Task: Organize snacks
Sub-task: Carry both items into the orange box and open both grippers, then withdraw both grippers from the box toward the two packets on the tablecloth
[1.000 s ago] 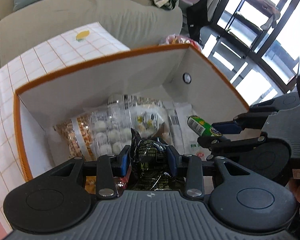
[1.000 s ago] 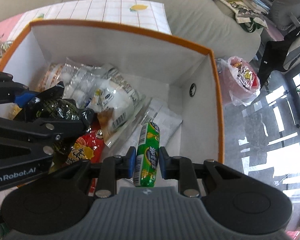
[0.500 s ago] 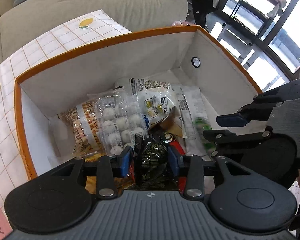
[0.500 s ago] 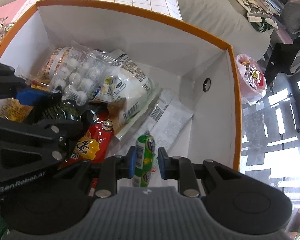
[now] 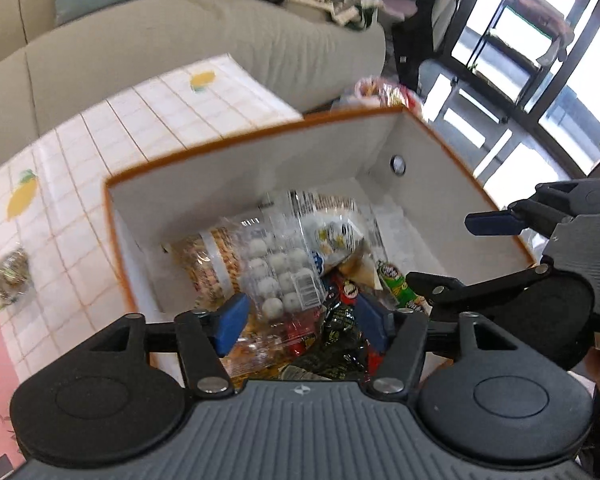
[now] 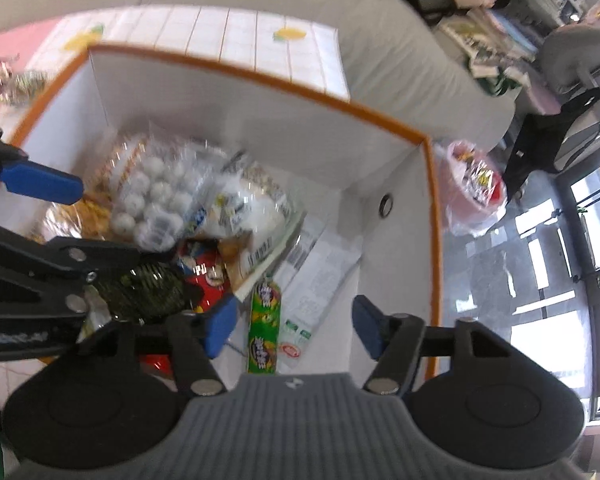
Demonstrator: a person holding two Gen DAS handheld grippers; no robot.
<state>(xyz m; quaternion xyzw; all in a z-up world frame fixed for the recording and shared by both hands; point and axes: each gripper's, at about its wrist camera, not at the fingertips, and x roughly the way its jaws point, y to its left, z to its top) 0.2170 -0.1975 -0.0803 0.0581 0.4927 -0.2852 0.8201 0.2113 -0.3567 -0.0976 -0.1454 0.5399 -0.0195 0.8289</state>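
An orange-rimmed white box (image 5: 240, 144) (image 6: 284, 120) holds several snack packs. My left gripper (image 5: 300, 320) is open above the box, and the black-and-gold packet (image 5: 340, 344) (image 6: 152, 292) lies loose below it among the snacks. My right gripper (image 6: 296, 326) is open too, and the green candy tube (image 6: 265, 328) (image 5: 396, 284) lies on the box floor beneath it. A clear bag of white balls (image 5: 280, 272) (image 6: 152, 200) and a red packet (image 6: 200, 280) lie in the box.
The box stands on a lemon-print checked tablecloth (image 5: 140, 120). A small snack pack (image 5: 10, 276) lies on the cloth to the left. A grey sofa (image 5: 180, 32) is behind. A pink bag of rubbish (image 6: 476, 184) sits on the floor beside the box.
Both grippers have opened and lifted back. The black-and-gold packet and the green tube have dropped out of them into the box.
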